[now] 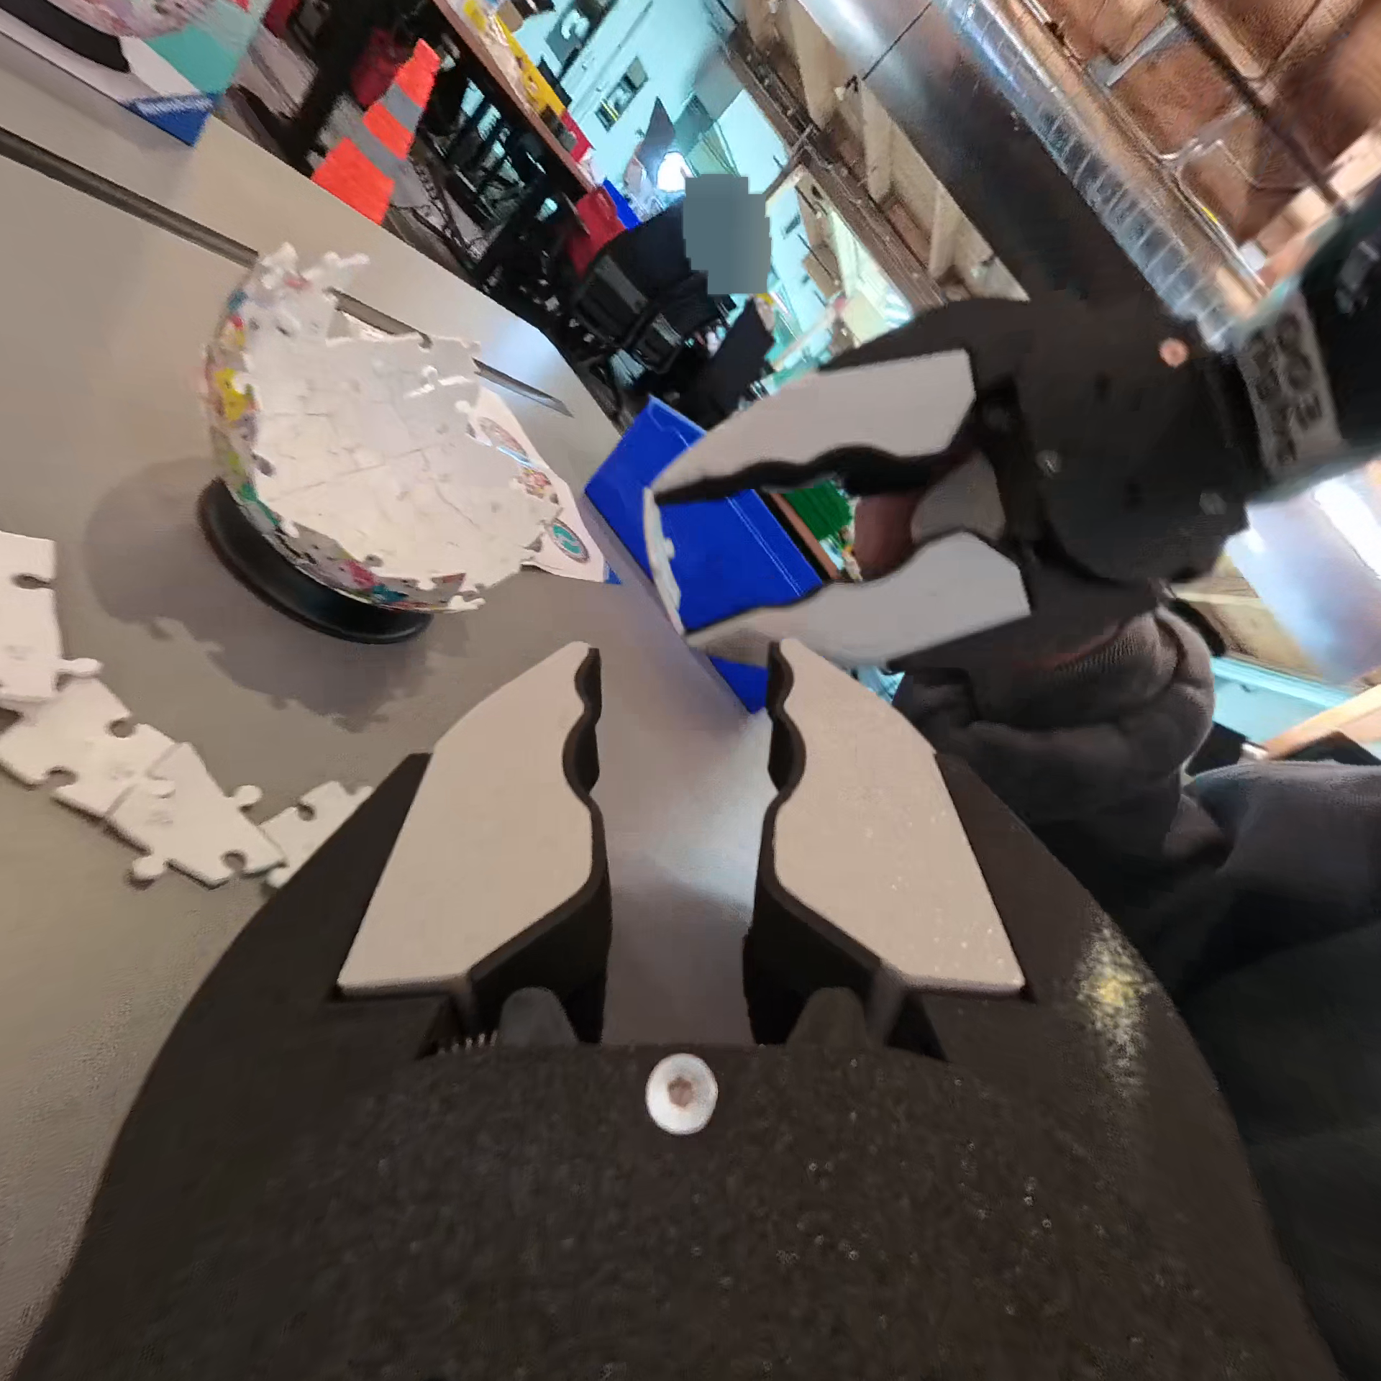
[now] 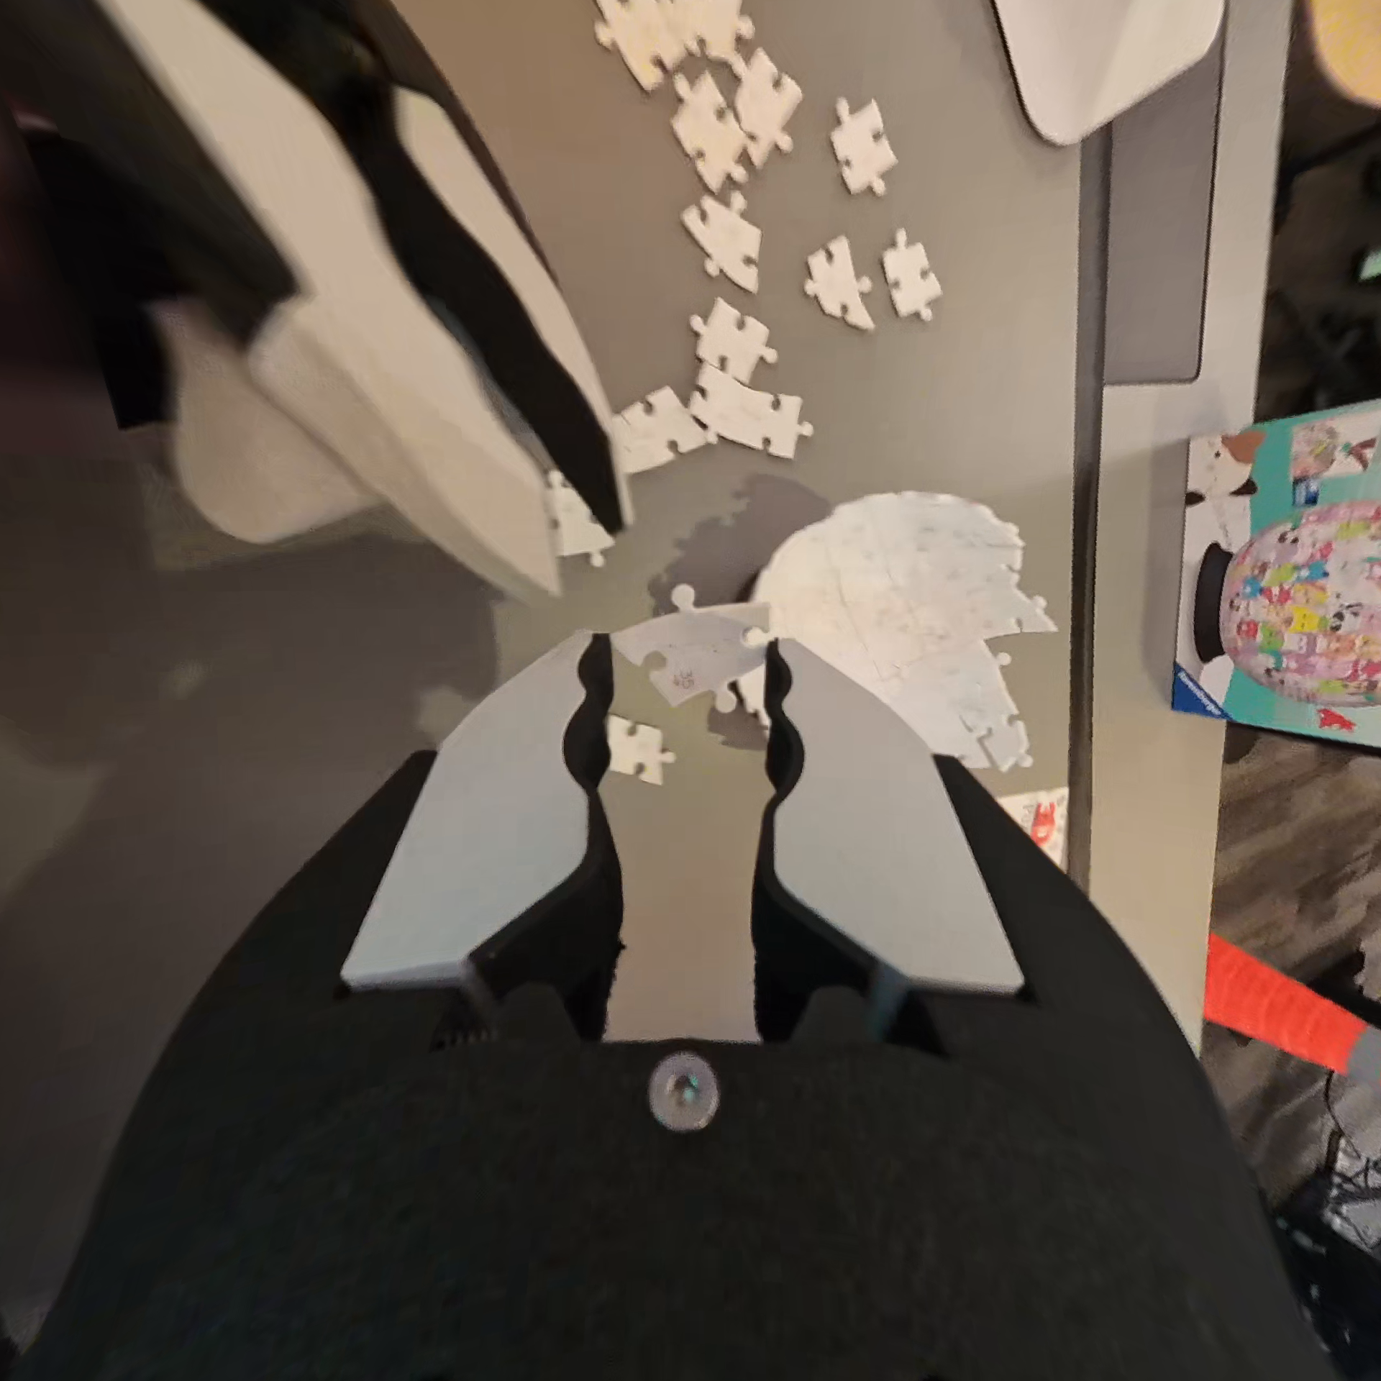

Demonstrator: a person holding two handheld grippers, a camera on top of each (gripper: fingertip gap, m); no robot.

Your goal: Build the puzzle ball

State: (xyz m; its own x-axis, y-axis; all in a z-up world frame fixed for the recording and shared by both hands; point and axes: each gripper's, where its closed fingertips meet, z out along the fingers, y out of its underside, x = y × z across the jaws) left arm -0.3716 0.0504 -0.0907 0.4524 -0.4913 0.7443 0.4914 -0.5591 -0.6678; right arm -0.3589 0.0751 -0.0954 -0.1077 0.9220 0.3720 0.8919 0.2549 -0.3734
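The half-built puzzle ball [image 1: 359,448] is an open shell, white inside and coloured outside, on a black stand [image 1: 299,583]. It also shows in the right wrist view [image 2: 897,613]. My right gripper [image 2: 684,650] is shut on a white curved puzzle piece [image 2: 687,665] held across its tips, in the air near the ball. In the left wrist view my right gripper [image 1: 670,566] holds that piece edge-on to the right of the ball. My left gripper [image 1: 684,665] is open and empty. It hovers above the table beside the right one [image 2: 579,549].
Several loose white pieces [image 2: 747,224] lie on the grey table [image 2: 934,374] beyond the ball, some joined in a strip [image 1: 112,762]. The puzzle box [image 2: 1308,583] lies at the right. A blue bin [image 1: 732,553] stands past the table edge. A white object [image 2: 1106,60] is at the far corner. Left and right tips are no more than a few centimetres apart.
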